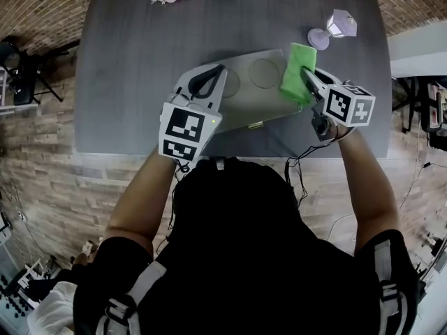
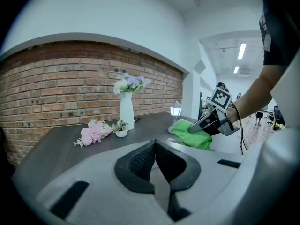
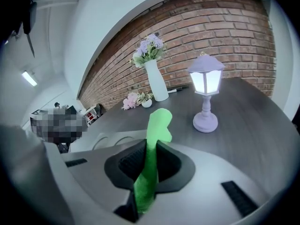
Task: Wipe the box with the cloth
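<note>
Cloth (image 1: pixel 298 72): green, likely soft, limp and light. Pinched at one end in right tongs (image 1: pixel 308 81), over right end of box (image 1: pixel 255 96).
Box: flat, grey, probably rigid, near bench (image 1: pixel 133 68) front edge.
Left tongs (image 1: pixel 209 82): closed, empty, above box's left end.

Even, bright indoor light; sharp pictures with strong fisheye edges.

Dark grey surface (image 1: pixel 140 61) set vs a red brick wall (image 2: pixel 70 88), plain white wall above. At the far edge: tall white vase (image 2: pixel 126 114) w/ pale flowers, pink blooms (image 2: pixel 93 134) lying flat, small white pot (image 2: pixel 121 132) just beside them. Lilac lantern lamp (image 3: pixel 205 97), lit, stands apart twd the right. Ceiling strip lights (image 2: pixel 242 50) on in the bkgd. Floor (image 1: pixel 63 187) brownish, brick-patterned.
</note>
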`<state>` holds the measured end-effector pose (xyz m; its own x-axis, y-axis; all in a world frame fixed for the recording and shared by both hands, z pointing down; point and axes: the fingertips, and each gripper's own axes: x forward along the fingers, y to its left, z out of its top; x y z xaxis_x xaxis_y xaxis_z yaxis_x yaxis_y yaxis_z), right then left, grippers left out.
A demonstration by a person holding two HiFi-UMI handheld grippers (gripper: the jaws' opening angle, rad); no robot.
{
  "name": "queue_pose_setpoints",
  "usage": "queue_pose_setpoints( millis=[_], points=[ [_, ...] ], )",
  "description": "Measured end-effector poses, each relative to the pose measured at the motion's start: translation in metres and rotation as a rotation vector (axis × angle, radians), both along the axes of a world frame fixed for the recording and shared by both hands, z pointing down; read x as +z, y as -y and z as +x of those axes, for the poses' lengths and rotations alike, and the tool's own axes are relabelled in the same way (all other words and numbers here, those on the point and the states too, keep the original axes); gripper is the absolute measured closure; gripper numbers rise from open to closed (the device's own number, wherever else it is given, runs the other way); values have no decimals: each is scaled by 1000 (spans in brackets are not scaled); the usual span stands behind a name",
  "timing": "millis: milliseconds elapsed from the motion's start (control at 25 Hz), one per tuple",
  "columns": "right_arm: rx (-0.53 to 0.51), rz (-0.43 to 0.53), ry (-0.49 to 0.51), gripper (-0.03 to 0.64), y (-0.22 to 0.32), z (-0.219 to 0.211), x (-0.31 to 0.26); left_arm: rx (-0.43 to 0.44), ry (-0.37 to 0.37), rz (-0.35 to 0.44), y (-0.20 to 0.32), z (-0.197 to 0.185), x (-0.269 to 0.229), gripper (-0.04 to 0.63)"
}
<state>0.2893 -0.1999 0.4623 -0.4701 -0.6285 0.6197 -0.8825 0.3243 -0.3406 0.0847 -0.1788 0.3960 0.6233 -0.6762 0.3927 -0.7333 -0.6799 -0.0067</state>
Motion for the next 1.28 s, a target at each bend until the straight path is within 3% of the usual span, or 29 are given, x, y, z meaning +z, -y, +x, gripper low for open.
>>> queue_pose_setpoints(
  millis=[280, 560, 1000, 1280],
  points=[
    [-15, 37, 8, 578, -10, -27, -27, 4, -16, 24, -11, -17, -10, 586],
    [-138, 54, 19, 578, -24, -108, -48, -39, -30, 47, -20, -63, -20, 586],
    [-339, -15, 70, 578, -72, -253, -36, -67, -51, 49, -32, -129, -22, 586],
    [-370, -67, 64, 578, -98, -282, -18, -58, -48, 45, -28, -146, -18, 586]
  ],
)
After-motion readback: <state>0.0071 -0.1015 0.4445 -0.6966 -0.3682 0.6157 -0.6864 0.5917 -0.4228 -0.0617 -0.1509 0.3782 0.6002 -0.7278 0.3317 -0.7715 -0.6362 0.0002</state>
